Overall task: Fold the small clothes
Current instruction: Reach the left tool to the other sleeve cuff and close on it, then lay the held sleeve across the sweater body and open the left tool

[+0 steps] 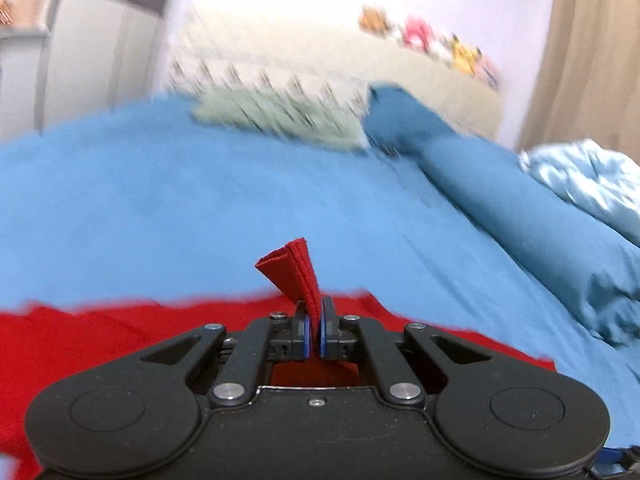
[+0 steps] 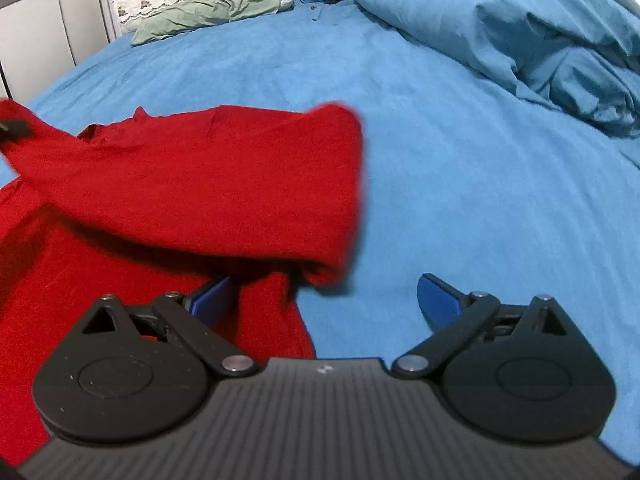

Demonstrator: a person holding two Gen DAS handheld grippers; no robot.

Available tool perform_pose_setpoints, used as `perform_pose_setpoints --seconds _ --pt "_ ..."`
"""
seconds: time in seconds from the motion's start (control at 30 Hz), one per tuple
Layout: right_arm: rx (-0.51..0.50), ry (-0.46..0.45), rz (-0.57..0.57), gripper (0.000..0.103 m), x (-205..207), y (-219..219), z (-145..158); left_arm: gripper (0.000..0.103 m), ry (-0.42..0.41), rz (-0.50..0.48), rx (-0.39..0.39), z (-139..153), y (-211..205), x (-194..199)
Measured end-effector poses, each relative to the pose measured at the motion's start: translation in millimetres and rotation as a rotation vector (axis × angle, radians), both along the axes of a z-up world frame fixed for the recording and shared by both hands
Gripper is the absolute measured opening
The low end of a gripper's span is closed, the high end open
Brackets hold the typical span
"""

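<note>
Blue bed [image 1: 160,208], pillows far. Left view: left gripper [image 1: 315,320] clamped on hem of red shirt [image 1: 100,336], likely lifting it to fold. Right view: right gripper [image 2: 324,300] spread apart, empty, over shirt's right edge; shirt [image 2: 200,184] part-folded, near left.

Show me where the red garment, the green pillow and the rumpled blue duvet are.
red garment [image 2: 192,184]: right wrist view, on the folded-over upper layer.
green pillow [image 2: 208,10]: right wrist view, middle of its green face.
blue duvet [image 2: 520,36]: right wrist view, on the bunched folds at the right.
</note>
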State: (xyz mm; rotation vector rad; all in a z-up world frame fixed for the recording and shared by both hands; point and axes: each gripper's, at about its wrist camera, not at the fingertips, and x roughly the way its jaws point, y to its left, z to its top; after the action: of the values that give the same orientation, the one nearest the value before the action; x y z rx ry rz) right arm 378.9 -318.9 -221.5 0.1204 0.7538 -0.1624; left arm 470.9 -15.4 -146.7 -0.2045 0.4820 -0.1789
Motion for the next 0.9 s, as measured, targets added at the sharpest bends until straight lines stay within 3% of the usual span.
perform_pose_setpoints --seconds 0.1,0.33,0.43,0.63,0.8,0.9 --pt "-0.026 -0.01 0.013 0.103 9 6 0 0.004 -0.017 0.058 -0.005 -3 34 -12" --pt "-0.066 -0.034 0.0 0.103 19 11 2 0.004 0.068 0.095 -0.019 -35 70 -26" --pt "-0.183 -0.025 -0.055 0.103 21 8 4 0.004 0.054 0.111 -0.013 -37 79 -35" --pt "-0.109 0.009 -0.074 0.103 11 -13 -4 0.006 0.132 0.089 0.018 -53 88 -40" --pt "-0.126 0.051 -0.017 0.103 9 -11 11 0.019 0.179 0.13 0.052 -51 99 -68" --pt "-0.134 -0.005 0.103 0.103 0 9 36 0.032 0.145 0.135 0.086 -36 103 -87"
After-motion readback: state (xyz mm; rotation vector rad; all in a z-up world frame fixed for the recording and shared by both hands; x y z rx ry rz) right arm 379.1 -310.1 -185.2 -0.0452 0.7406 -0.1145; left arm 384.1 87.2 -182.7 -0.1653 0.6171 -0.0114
